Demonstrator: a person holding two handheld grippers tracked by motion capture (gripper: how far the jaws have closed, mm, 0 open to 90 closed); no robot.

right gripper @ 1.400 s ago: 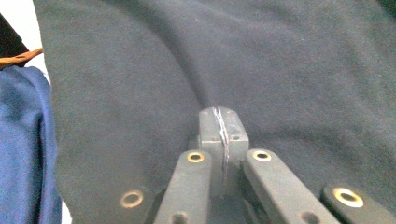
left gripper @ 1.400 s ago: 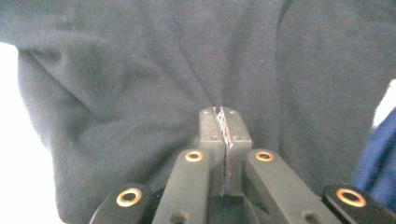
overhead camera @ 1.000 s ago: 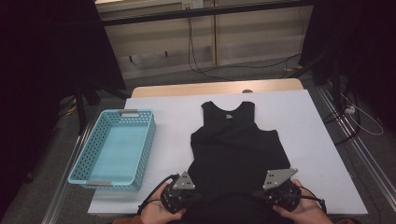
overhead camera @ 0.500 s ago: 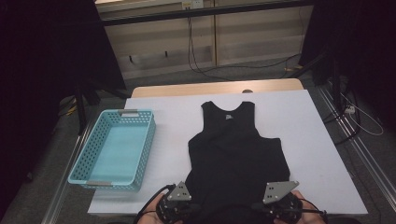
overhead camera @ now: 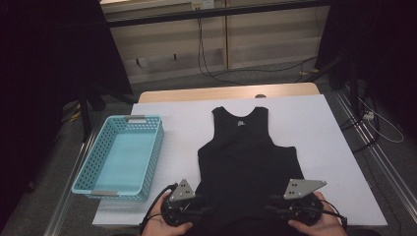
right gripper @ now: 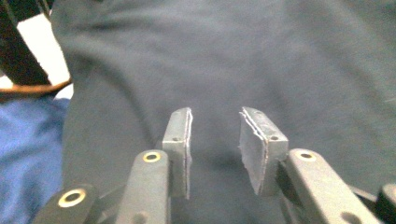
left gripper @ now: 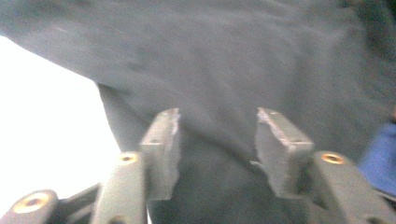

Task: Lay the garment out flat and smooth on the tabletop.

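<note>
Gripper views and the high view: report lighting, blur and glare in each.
High view: dim, dark surroundings, the black tank top sharp on the white table. Left gripper view: soft, smeared fabric, table blown out white. Right gripper view: sharper pads, cloth behind them out of focus.

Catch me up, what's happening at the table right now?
A person holds the left gripper and the right gripper at the bottom hem of a black tank top spread flat on the white table. Both sets of jaws have just been opening; they now stand apart over the fabric with nothing pinched between them. A blue basket sits to the left of the top.
</note>
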